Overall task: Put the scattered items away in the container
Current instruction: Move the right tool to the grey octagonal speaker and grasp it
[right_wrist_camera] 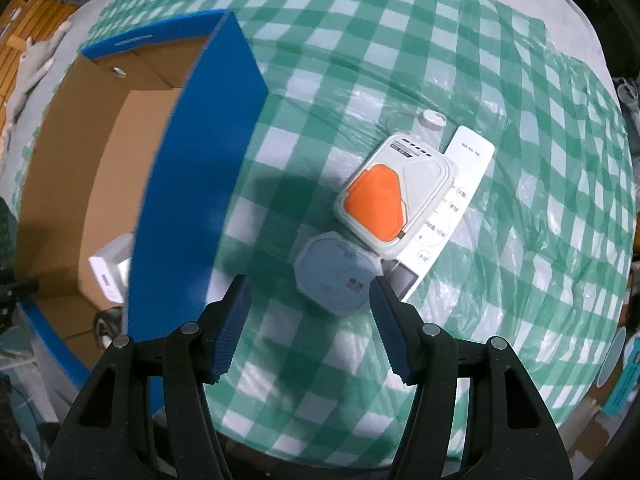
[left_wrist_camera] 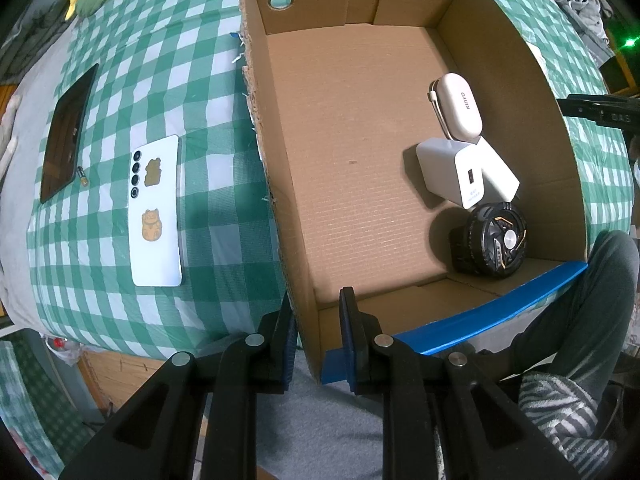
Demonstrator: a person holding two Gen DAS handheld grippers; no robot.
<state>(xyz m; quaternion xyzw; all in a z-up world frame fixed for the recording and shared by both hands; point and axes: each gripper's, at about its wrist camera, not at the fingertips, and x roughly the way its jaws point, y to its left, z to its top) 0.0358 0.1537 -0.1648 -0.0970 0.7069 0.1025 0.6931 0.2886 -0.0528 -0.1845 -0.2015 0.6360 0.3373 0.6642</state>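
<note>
Green-checked tablecloth [right_wrist_camera: 320,40]. Cardboard box [left_wrist_camera: 508,76] holds three items; phone [left_wrist_camera: 156,216], orange-faced device [right_wrist_camera: 394,198], remote [right_wrist_camera: 460,188] and octagonal case [right_wrist_camera: 336,272] remain outside. Left gripper [left_wrist_camera: 316,332] pinches the box wall; right gripper [right_wrist_camera: 310,326] spread above the case.

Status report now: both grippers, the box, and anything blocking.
Left gripper clamped on box corner wall. Right gripper open above octagonal case, not touching. Orange-white pack overlaps the case edge.

Left hand-held gripper [left_wrist_camera: 316,316] points down, jaws clamped narrow; right hand-held gripper [right_wrist_camera: 310,304] points down, jaws apart, empty.
</note>
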